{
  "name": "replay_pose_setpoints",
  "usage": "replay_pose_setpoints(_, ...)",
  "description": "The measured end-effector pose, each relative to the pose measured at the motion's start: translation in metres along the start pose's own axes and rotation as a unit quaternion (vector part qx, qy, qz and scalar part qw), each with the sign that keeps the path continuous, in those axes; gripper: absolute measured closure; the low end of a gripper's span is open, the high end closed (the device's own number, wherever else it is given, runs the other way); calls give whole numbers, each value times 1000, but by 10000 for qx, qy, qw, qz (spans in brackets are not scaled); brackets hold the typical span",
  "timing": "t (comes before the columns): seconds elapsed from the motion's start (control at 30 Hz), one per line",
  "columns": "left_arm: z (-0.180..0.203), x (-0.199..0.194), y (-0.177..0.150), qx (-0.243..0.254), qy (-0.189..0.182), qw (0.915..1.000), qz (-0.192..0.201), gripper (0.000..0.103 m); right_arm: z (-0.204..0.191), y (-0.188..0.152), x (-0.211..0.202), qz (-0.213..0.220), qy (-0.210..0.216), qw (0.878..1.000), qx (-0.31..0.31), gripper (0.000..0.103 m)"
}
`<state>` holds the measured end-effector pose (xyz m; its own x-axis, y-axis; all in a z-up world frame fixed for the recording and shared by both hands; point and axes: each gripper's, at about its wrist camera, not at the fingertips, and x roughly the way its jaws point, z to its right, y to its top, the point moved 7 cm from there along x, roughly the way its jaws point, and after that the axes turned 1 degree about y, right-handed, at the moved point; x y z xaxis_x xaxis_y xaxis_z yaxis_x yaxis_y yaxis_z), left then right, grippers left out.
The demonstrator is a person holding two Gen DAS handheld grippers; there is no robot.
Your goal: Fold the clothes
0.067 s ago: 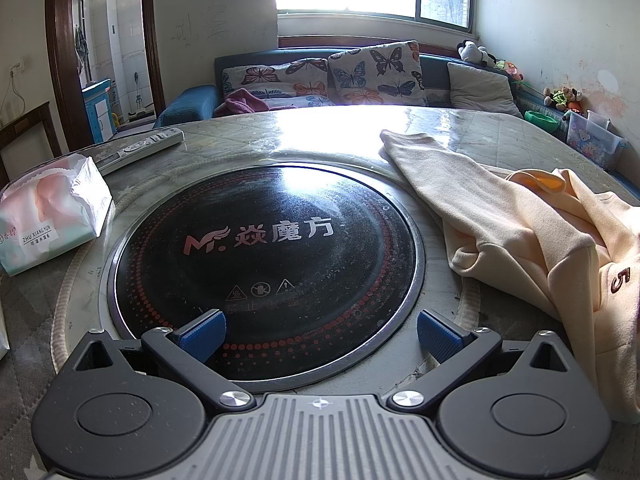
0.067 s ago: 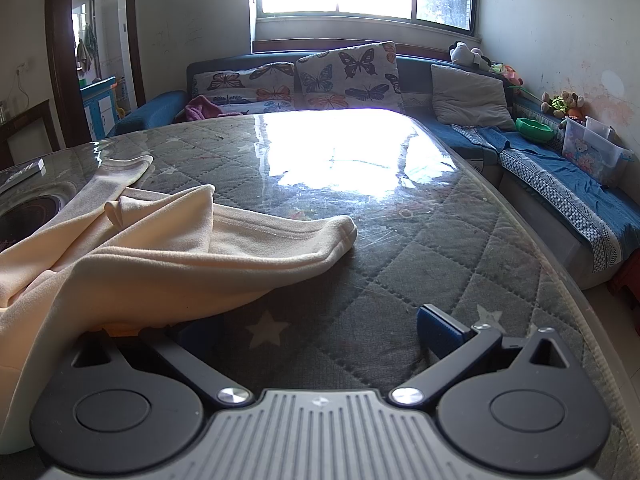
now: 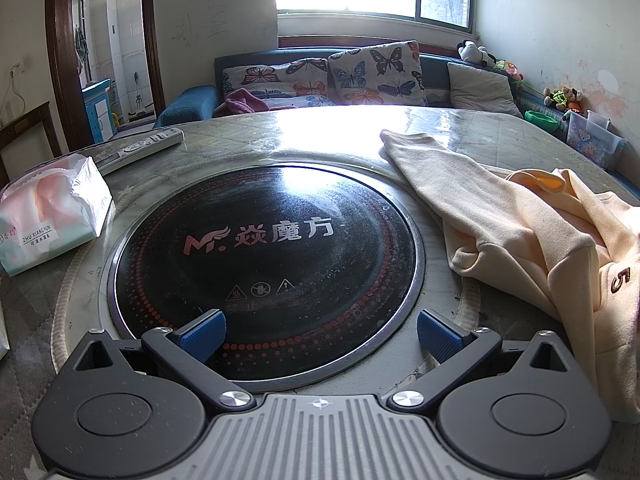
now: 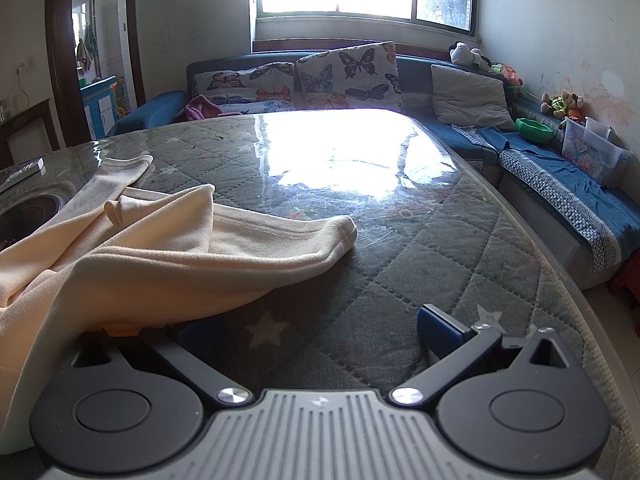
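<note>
A cream sweatshirt point(image 3: 532, 232) with a brown "5" on it lies crumpled on the table at the right of the left wrist view, one sleeve stretched toward the far side. In the right wrist view it point(image 4: 168, 248) fills the left half, with a sleeve cuff pointing right. My left gripper point(image 3: 318, 330) is open and empty, low over the black round hotplate point(image 3: 264, 256), left of the garment. My right gripper point(image 4: 316, 332) is open over the quilted table cover; the garment's edge drapes over its left finger, hiding the pad.
A tissue pack point(image 3: 48, 216) and a remote control point(image 3: 140, 150) lie at the table's left. The round table point(image 4: 460, 240) has a glossy quilted cover and curves off at the right. A sofa point(image 3: 320, 80) with butterfly cushions stands behind; a plastic box point(image 4: 592, 152) sits at the right.
</note>
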<state>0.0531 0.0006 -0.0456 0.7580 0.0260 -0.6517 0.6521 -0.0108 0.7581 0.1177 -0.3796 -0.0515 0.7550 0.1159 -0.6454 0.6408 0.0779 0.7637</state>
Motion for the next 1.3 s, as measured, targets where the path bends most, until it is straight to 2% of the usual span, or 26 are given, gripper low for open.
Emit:
replay_pose_setpoints(0.37,0,0,-1,5,1,10000,-80,0,1,1,-1,-29,104,9999,45,0)
replay_pose_setpoints(0.6,1,-11,-4,-311,318,9988,-207,0,-5,-6,-24,47,372,9993,-37,0)
replay_pose_setpoints(0.77,9,-27,-4,-308,381,9987,-154,0,-14,-8,-42,139,532,9984,-132,0)
replay_pose_setpoints(1.03,31,-44,-13,-459,440,9974,-325,0,-34,-17,-72,262,871,9957,-201,0)
replay_pose_setpoints(1.3,54,-58,-15,-519,466,9970,-346,0,-57,-30,-91,213,995,9935,-516,0)
